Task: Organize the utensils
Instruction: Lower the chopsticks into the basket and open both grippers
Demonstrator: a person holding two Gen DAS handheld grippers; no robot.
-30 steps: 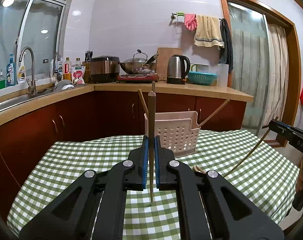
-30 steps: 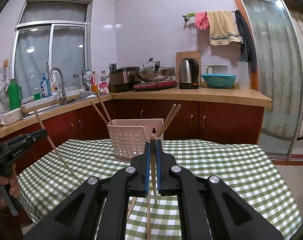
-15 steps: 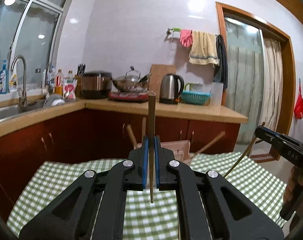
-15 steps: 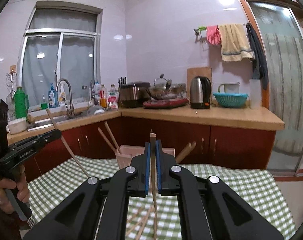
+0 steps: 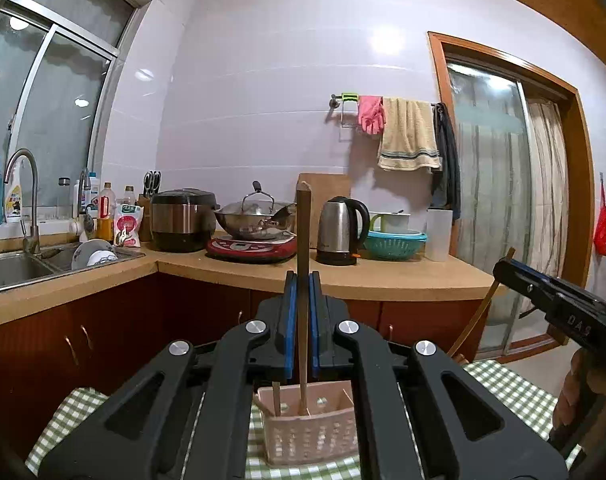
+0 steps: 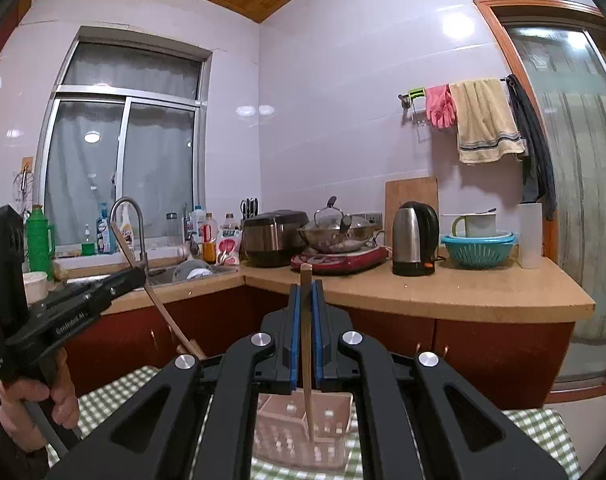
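Note:
A pinkish perforated utensil basket (image 5: 309,428) stands on the green checked tablecloth (image 5: 515,392); it also shows in the right wrist view (image 6: 303,432). My left gripper (image 5: 302,292) is shut on a wooden chopstick (image 5: 303,240) held upright, its lower tip inside the basket beside another chopstick (image 5: 276,398). My right gripper (image 6: 306,304) is shut on a second chopstick (image 6: 305,360), upright, tip down in the basket. Each gripper shows in the other's view, the right one (image 5: 559,312) and the left one (image 6: 75,304).
A wooden counter (image 5: 383,276) behind the table carries a rice cooker (image 5: 182,220), wok (image 5: 255,220), kettle (image 5: 341,230) and teal colander (image 5: 395,242). A sink (image 5: 11,268) with tap is at left. A glass door (image 5: 499,208) is at right.
Both grippers have risen and moved forward over the basket, and both chopsticks now point down into it. The table has dropped out of most of both views.

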